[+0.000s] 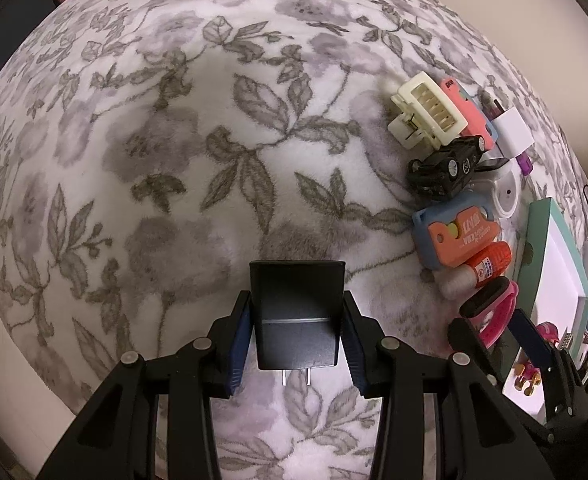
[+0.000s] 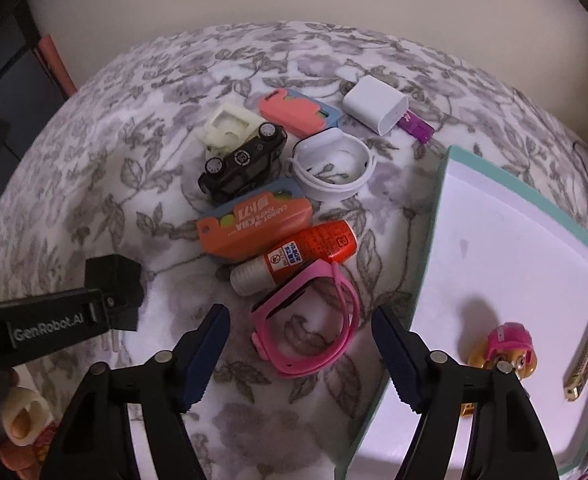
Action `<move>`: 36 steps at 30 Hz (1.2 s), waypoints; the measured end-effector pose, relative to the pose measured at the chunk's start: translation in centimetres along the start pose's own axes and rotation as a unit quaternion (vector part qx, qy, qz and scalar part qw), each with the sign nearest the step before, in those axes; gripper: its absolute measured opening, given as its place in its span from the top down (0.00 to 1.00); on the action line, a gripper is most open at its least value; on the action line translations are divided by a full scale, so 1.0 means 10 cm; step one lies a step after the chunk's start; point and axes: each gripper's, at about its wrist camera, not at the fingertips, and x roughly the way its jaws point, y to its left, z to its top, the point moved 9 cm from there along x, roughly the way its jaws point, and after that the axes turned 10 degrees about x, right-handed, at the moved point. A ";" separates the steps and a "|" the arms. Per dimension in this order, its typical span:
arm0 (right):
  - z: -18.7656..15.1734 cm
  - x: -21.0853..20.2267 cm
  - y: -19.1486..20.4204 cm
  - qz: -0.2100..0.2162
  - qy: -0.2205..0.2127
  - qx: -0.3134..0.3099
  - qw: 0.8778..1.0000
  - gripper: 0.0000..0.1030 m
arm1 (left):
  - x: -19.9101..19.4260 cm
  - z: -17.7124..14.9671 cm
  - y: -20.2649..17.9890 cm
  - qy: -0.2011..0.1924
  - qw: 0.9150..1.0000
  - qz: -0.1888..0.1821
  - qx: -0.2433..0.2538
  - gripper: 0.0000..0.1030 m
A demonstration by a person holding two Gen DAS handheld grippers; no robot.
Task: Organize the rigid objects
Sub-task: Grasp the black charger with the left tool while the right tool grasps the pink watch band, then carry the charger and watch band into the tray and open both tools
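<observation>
Left wrist view: the left gripper [image 1: 297, 334] pinched a black plug adapter [image 1: 297, 316] between its blue pads [image 1: 238, 348], low in the frame's centre, with the adapter's two metal prongs pointing toward the camera. Beneath it lay the floral-patterned surface [image 1: 174, 160]. At the right of the frame lay a cluster of small rigid objects: a cream clip [image 1: 428, 114], a black toy car [image 1: 446, 168] on its side, and an orange utility knife [image 1: 464, 236].

Right wrist view: the right gripper [image 2: 300, 354] was spread wide, holding nothing. A pink wristband [image 2: 314, 328] lay on the surface [image 2: 134, 184] between and just ahead of its fingers, in the lower centre of the frame. Directly above the wristband lay an orange glue bottle [image 2: 306, 252], then the orange utility knife [image 2: 254, 222] and the black toy car [image 2: 246, 160]. A white band [image 2: 334, 172] and a white charger block [image 2: 376, 106] lay toward the upper right of the cluster. At the right of the frame stood a teal-rimmed white tray [image 2: 506, 240] containing a pink-hatted toy figure [image 2: 506, 346]. At the left edge, the left gripper [image 2: 106, 304] appeared, carrying the black plug adapter [image 2: 114, 276].
</observation>
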 end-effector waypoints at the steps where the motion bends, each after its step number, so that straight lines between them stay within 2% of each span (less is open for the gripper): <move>1: -0.01 0.02 0.01 -0.001 0.003 -0.001 1.000 0.34 | 0.00 0.00 0.00 0.000 1.000 0.001 0.000 0.58; 3: -0.05 0.08 -0.01 -0.015 0.011 -0.002 1.000 0.40 | 0.01 0.01 -0.01 0.000 1.000 0.002 0.001 0.58; 9: -0.04 0.05 -0.03 -0.006 0.006 0.007 1.000 0.41 | 0.07 0.05 -0.03 0.000 1.000 0.011 0.006 0.58; 13: 0.03 -0.07 -0.04 0.008 -0.008 0.017 1.000 0.41 | 0.03 0.10 -0.04 -0.010 1.000 -0.004 -0.005 0.58; 19: 0.18 -0.38 -0.05 0.028 -0.045 0.035 0.998 0.41 | -0.24 0.26 -0.14 -0.058 0.998 -0.016 0.001 0.59; 26: 0.31 -0.68 -0.28 0.043 -0.077 0.076 0.993 0.41 | -0.61 0.42 -0.32 -0.118 0.993 -0.019 0.023 0.59; 36: 0.33 -0.88 -0.86 0.059 -0.079 0.163 0.982 0.41 | -0.82 0.38 -0.85 -0.147 0.985 -0.040 0.077 0.59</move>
